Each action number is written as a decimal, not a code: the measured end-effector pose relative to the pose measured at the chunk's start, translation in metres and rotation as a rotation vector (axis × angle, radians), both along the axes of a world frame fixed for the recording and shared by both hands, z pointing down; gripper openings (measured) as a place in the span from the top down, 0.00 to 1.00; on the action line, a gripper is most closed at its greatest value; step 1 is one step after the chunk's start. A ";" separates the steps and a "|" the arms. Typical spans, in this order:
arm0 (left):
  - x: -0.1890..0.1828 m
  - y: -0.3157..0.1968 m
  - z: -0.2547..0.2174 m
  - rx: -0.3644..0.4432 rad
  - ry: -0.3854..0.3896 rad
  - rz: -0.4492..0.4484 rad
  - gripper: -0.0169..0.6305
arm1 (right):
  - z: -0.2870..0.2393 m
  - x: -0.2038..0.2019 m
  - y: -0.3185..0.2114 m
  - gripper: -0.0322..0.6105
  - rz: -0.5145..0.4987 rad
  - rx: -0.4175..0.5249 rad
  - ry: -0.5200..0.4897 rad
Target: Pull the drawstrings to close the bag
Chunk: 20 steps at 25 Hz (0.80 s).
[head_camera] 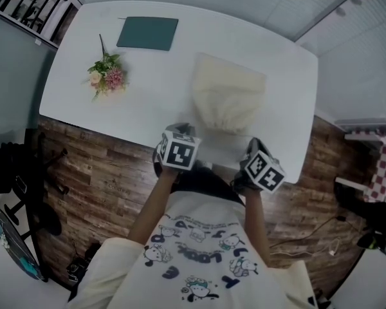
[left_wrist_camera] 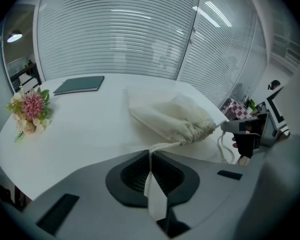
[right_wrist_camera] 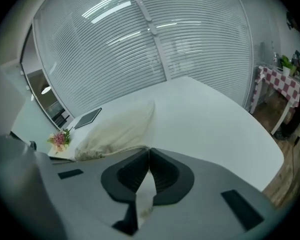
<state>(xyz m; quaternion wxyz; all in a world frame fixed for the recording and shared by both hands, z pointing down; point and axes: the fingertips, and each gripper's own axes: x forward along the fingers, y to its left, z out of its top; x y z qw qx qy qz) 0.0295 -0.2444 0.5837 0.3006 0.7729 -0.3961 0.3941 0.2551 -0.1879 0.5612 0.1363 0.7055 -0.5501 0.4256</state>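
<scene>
A white table [head_camera: 148, 111] carries a cream drawstring bag [head_camera: 228, 98], a dark green folder [head_camera: 148, 33] and a small flower bunch [head_camera: 107, 76].

Bag [head_camera: 228, 102] on table [head_camera: 154, 102], flowers [head_camera: 107, 76] to its left.

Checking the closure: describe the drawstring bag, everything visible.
The drawstring bag is cream cloth, lying on the white table, its mouth gathered tightly towards the person. A drawstring leaves each side of the mouth: the left gripper is shut on one, the right gripper on the other.
</scene>
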 end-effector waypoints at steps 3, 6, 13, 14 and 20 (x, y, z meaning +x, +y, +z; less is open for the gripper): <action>0.000 -0.001 -0.005 -0.001 0.031 -0.035 0.90 | 0.002 -0.005 0.000 0.92 -0.060 -0.033 0.016; -0.001 0.002 -0.006 -0.025 0.073 -0.057 0.89 | 0.003 -0.008 0.002 0.91 -0.113 -0.056 0.058; -0.006 0.015 -0.022 -0.033 0.125 -0.030 0.71 | -0.018 -0.017 0.010 0.66 -0.200 -0.036 0.084; -0.005 0.015 -0.029 -0.022 0.134 -0.021 0.71 | -0.025 -0.018 0.009 0.65 -0.209 -0.019 0.099; -0.002 0.005 -0.077 0.098 0.200 -0.039 0.70 | -0.087 -0.030 -0.012 0.64 -0.276 0.163 0.203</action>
